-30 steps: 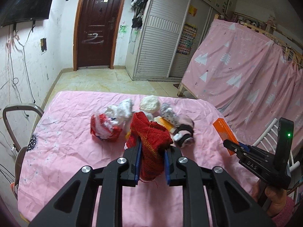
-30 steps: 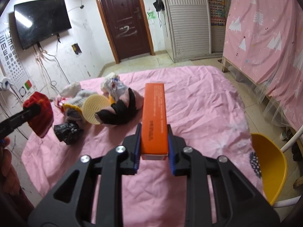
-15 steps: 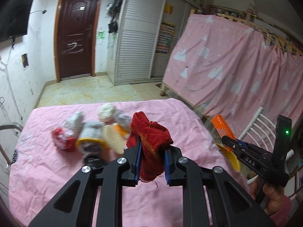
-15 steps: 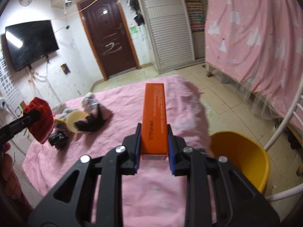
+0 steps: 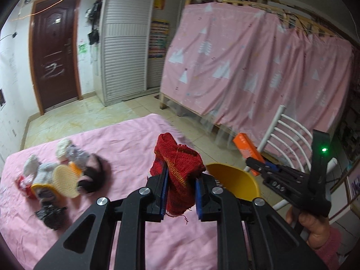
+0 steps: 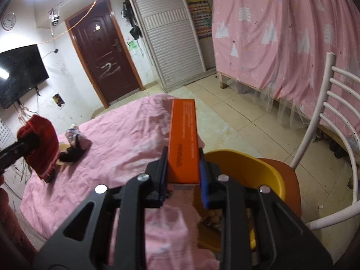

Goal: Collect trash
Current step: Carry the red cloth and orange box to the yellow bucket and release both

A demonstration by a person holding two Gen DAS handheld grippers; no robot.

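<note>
so, a red knitted rag (image 5: 177, 168) is clamped in the left gripper (image 5: 181, 193), held up over the pink sheet (image 5: 126, 139). an orange box (image 6: 183, 139) is pinched by the right gripper (image 6: 183, 184), lengthwise, just beside a yellow bin (image 6: 249, 164) that's sat on a chair (image 6: 333, 117). more trash (image 5: 63, 175) is left piled on the sheet, well apart from both.
</note>
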